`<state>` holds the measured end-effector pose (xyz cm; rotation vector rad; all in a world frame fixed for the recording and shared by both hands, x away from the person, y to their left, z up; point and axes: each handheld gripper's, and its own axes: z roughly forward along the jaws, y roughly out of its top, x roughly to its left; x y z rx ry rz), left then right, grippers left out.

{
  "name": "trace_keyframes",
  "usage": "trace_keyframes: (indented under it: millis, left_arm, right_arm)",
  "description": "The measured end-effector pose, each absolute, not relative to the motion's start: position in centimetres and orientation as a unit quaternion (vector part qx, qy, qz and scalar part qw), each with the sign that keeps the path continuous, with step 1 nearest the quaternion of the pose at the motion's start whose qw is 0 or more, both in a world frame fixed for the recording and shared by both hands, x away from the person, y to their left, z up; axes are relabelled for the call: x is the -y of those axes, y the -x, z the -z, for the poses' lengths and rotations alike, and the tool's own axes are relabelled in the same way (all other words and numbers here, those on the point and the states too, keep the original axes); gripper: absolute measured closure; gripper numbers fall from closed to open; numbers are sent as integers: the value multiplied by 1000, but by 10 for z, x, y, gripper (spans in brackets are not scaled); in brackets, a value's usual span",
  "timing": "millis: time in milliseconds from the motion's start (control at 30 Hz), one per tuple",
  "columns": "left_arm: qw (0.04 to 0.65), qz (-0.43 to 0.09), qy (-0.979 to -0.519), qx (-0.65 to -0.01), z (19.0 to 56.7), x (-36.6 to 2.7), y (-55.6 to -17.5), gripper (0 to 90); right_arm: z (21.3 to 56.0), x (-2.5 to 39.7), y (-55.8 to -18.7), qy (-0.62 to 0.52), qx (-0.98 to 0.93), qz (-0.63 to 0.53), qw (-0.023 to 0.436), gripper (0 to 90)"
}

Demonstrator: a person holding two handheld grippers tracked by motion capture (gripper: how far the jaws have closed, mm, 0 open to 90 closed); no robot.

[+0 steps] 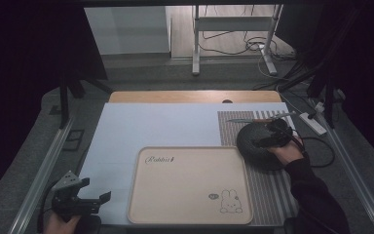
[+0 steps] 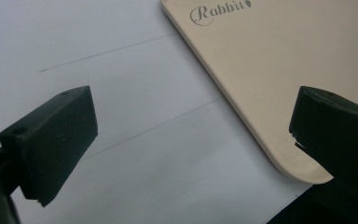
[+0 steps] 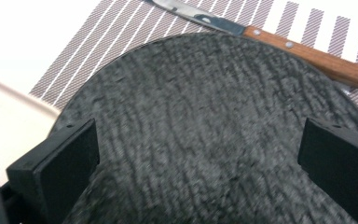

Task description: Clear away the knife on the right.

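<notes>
Right gripper (image 1: 271, 138) hovers with jaws spread wide and empty over the one dark round plate (image 3: 205, 135), a mottled charcoal disc lying on the striped placemat (image 1: 268, 190) at the tabletop's right side. One wooden-handled knife (image 3: 279, 42) lies just beyond the plate's far rim. Left gripper (image 1: 93, 199), also wide open and holding nothing, waits at the near left corner beside the single beige rabbit tray (image 1: 190, 185).

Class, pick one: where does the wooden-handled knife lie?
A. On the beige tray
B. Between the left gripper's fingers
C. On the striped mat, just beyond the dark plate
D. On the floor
C: the knife lies on the striped mat, just past the dark plate.
</notes>
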<state>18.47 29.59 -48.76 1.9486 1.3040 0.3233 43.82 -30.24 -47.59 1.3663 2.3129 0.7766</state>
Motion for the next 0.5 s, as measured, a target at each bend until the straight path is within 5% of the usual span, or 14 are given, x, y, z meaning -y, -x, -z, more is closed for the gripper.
trace_keyframes:
  millis: [500]
  left_arm:
    - [376,-125,-763,-511,488,-296,-185,12]
  right_arm:
    - [484,311,-477,-505,-806,-259,170,0]
